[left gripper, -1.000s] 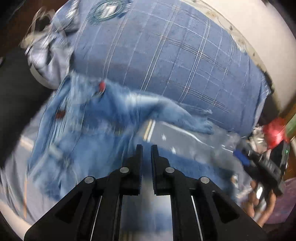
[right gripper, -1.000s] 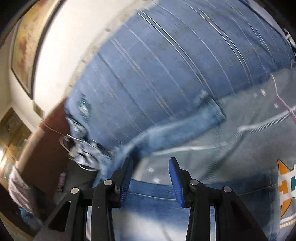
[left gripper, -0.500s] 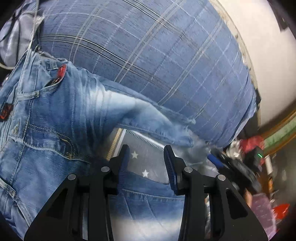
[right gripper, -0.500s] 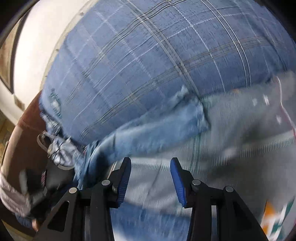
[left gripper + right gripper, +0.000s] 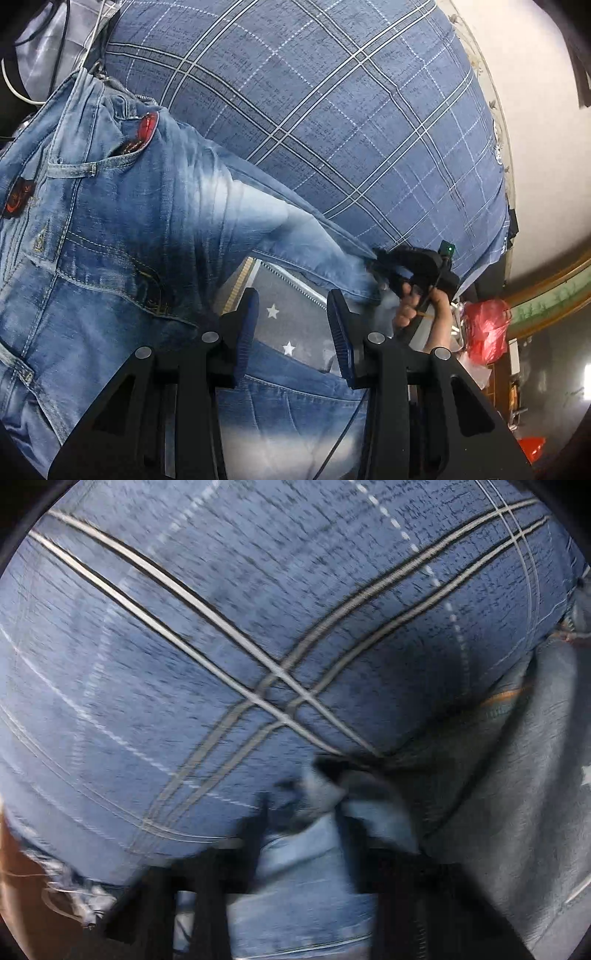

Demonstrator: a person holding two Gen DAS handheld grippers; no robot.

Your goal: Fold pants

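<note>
Denim, pale and washed, covers most of what both cameras see: the jeans (image 5: 122, 236) lie spread on a grey star-print blanket (image 5: 291, 314), with their far leg running up against a blue plaid quilt (image 5: 332, 122). The right gripper (image 5: 384, 275), seen from the left wrist view with the person's hand (image 5: 424, 310) behind it, has just been closing its jaws at the hem of that far leg, and the blurred right wrist view shows denim bunched between its fingers (image 5: 258, 834), so it reads as clamped on the cuff. The left gripper (image 5: 291, 328) stands open above the gap between the two legs, holding nothing. To fold well from here, the right one should probably keep a firm bite through both layers of the cuff and carry it over in a low arc onto the near leg, seams matched. The left one would do best to pin or take the near leg, so the waist with its red patch (image 5: 146, 127) does not drag along.
</note>
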